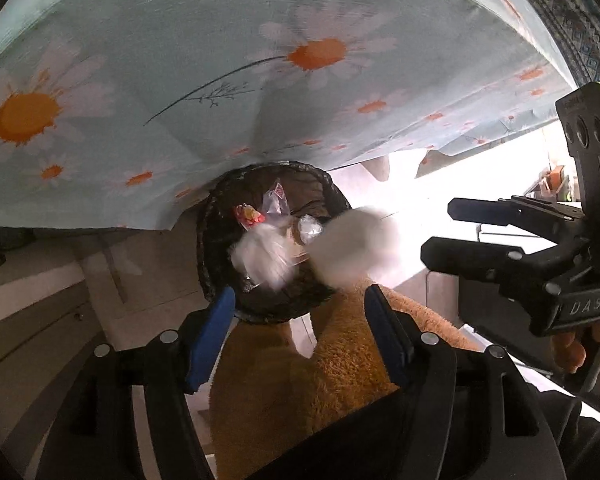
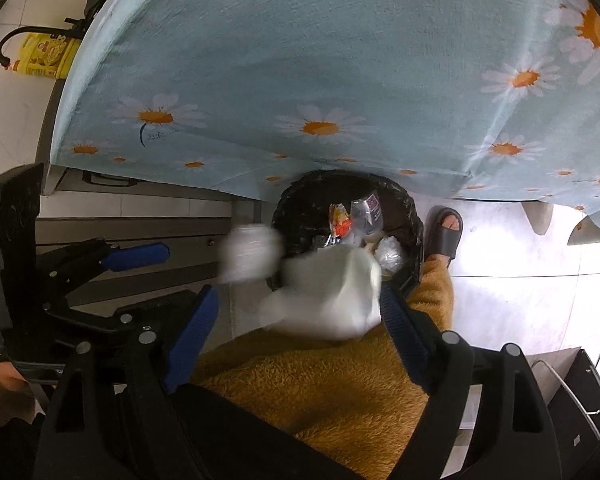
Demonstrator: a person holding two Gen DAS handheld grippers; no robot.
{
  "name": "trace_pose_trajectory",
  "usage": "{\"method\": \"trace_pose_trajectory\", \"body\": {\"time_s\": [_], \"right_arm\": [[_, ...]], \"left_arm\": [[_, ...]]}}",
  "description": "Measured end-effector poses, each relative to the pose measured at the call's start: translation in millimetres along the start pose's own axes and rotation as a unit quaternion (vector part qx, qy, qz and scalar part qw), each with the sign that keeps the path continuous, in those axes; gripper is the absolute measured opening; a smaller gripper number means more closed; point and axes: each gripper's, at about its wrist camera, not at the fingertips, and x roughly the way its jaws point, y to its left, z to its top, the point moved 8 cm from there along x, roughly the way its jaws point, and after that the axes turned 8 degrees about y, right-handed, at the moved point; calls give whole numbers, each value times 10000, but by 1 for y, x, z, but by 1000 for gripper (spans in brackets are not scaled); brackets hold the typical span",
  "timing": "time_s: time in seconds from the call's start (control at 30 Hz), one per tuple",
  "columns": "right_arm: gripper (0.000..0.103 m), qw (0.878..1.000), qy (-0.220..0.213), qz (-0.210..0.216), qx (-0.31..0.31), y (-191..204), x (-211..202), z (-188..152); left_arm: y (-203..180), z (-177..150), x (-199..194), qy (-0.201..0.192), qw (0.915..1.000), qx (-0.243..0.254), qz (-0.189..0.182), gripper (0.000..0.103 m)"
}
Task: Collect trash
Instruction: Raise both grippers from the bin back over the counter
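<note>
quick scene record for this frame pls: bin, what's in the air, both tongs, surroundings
bin: black-lined bin at table edge, wrappers inside
airborne: two blurred white wads above the bin, gripped by neither
left tongs: open, nothing between pads
right tongs: open, one wad in front
surroundings: daisy tablecloth, person's sandalled foot beside bin

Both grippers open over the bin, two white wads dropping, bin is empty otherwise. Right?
Not empty. The right wrist view shows the bin already holding wrappers. The rest stands: left gripper and right gripper are open, both white wads loose and blurred.
</note>
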Motion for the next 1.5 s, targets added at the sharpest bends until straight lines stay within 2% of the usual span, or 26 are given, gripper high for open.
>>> {"method": "trace_pose_trajectory", "body": {"time_s": [0.13,0.53,0.7,1.13,1.5], "right_arm": [[82,9999,-71,66,54,0,-7,5],[82,9991,-377,-160,-91,11,-32,9],[82,9985,-516,-129,-112,16,-46,11],[82,9934,-1050,-145,-430,46,-100,21],[82,9845,-1600,-129,-712,64,-153,46]], "left_arm": [[3,-1,1,68,9999,-62,-41,65],[1,4,-20,-174,9998,-11,-73,65],[-2,4,-34,-311,9995,29,-48,65],[-23,17,-99,-889,9953,370,-69,65],[-29,40,-150,-1339,9901,411,-129,65]]}}
